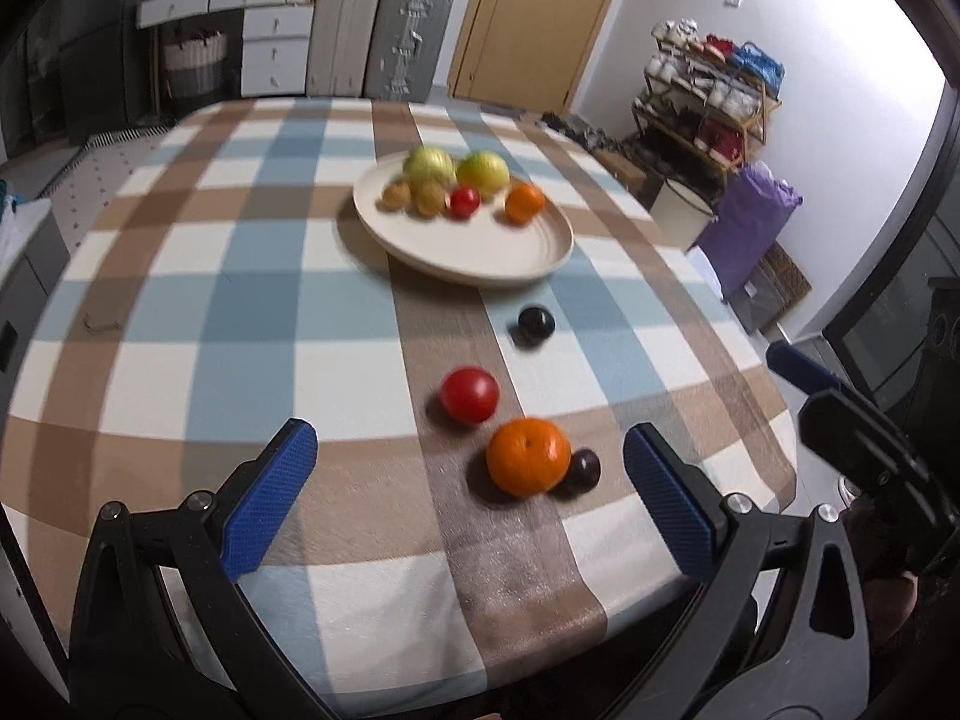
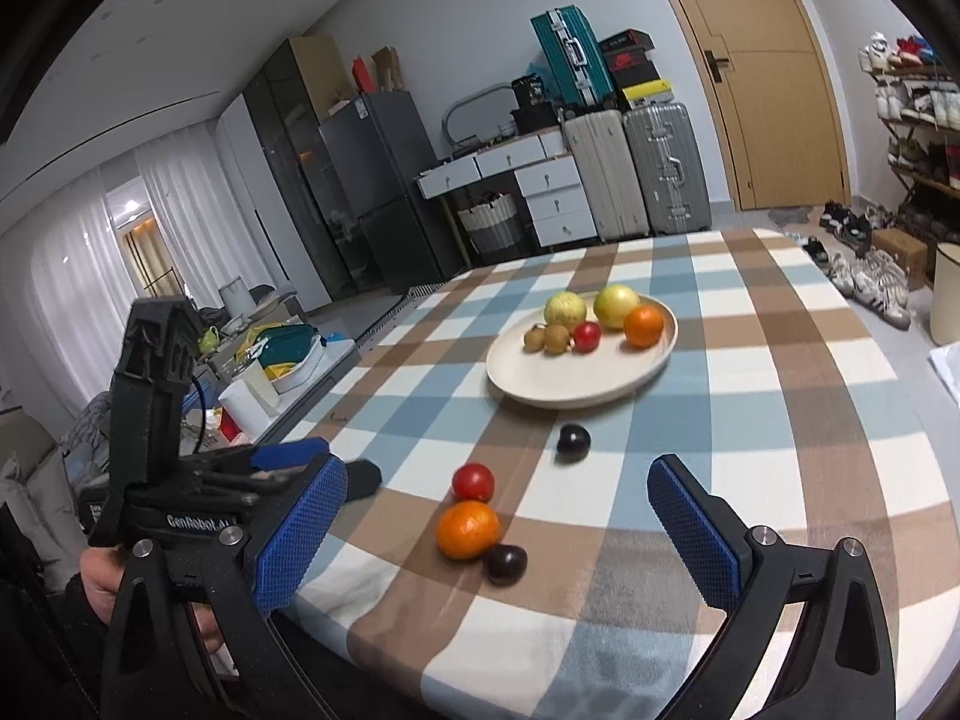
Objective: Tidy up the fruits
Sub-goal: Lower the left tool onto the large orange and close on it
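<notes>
Both tools are spread wide and hold nothing: the left gripper (image 1: 470,474) hangs over the table's near edge, and the right gripper (image 2: 498,510) hangs over the same edge. On the checked tablecloth (image 1: 198,324) 4 loose fruits lie in a line running in from that near edge: a dark plum (image 1: 583,469) touching an orange (image 1: 528,464), then a red tomato (image 1: 470,394), then a second dark plum (image 1: 536,324) near the plate's rim. The cream plate (image 1: 480,252), toward the table's middle, carries 6 fruits along its far rim.
</notes>
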